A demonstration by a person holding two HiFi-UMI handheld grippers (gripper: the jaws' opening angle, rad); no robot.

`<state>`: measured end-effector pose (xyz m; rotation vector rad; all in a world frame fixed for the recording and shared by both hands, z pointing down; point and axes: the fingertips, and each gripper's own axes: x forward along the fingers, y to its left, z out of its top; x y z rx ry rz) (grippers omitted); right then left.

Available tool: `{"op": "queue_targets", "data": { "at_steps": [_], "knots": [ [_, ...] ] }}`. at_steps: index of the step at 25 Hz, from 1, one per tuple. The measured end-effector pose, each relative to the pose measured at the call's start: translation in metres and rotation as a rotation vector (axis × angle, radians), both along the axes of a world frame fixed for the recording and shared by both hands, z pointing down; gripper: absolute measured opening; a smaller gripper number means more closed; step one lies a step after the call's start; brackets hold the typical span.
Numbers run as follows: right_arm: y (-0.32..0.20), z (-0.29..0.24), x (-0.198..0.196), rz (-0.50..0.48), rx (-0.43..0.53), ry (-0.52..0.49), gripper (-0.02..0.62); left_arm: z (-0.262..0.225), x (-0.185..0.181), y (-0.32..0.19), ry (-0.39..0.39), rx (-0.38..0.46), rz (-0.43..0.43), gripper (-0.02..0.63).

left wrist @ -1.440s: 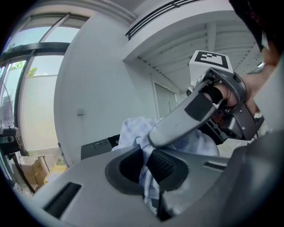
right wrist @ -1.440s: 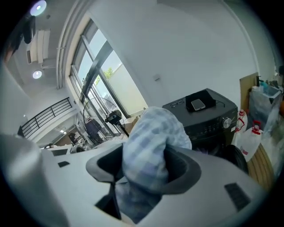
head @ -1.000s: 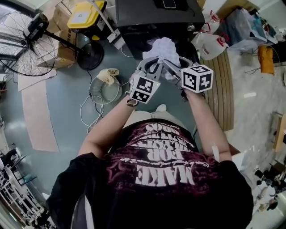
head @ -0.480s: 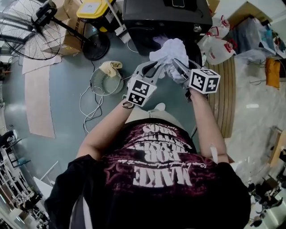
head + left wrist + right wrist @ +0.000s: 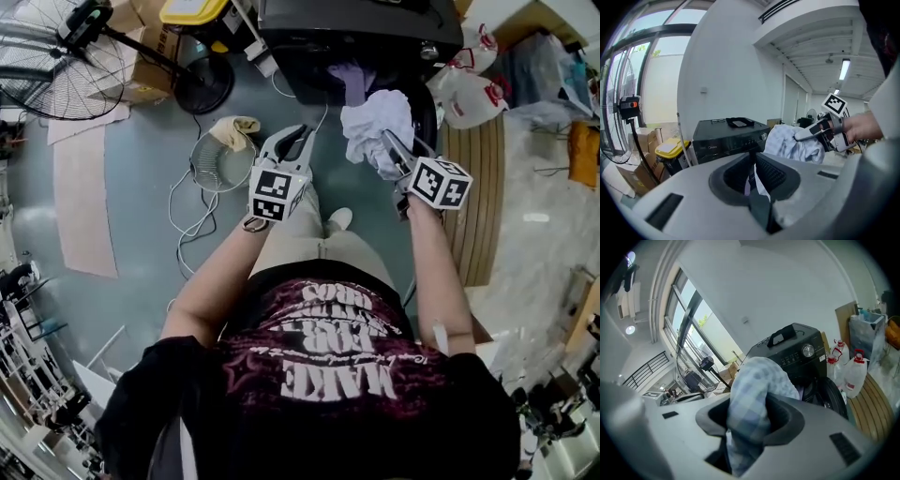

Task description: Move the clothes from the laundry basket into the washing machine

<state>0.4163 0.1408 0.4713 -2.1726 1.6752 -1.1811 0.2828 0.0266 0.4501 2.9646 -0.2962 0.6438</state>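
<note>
Checked cloth (image 5: 373, 124) between jaws of down-tilted right gripper (image 5: 388, 144)

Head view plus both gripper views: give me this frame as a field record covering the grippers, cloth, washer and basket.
left gripper: jaws a narrow gap apart, nothing gripped, clear of the cloth
right gripper: shut on the pale checked cloth
cloth position: hangs in front of the washer opening, not yet inside
washing machine: black, door open, purple garment at the opening
wire basket: left of the left gripper in the head view, beige cloth over its rim
</note>
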Motion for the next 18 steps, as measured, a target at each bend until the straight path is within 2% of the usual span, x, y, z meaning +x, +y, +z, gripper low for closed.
{"op": "queue_targets", "data": {
  "at_steps": [4, 12, 18],
  "knots": [
    [-0.005, 0.028, 0.005, 0.034, -0.006, -0.005, 0.178, 0.018, 0.012, -0.021, 0.013, 0.001, -0.014, 0.011],
    [-0.027, 0.09, 0.019, 0.111, -0.037, -0.026, 0.178, 0.064, 0.033, -0.066, 0.04, -0.021, -0.035, 0.005],
    [-0.035, 0.134, 0.025, 0.16, -0.07, -0.013, 0.178, 0.101, 0.064, -0.089, 0.046, -0.027, 0.003, 0.005]
  ]
}}
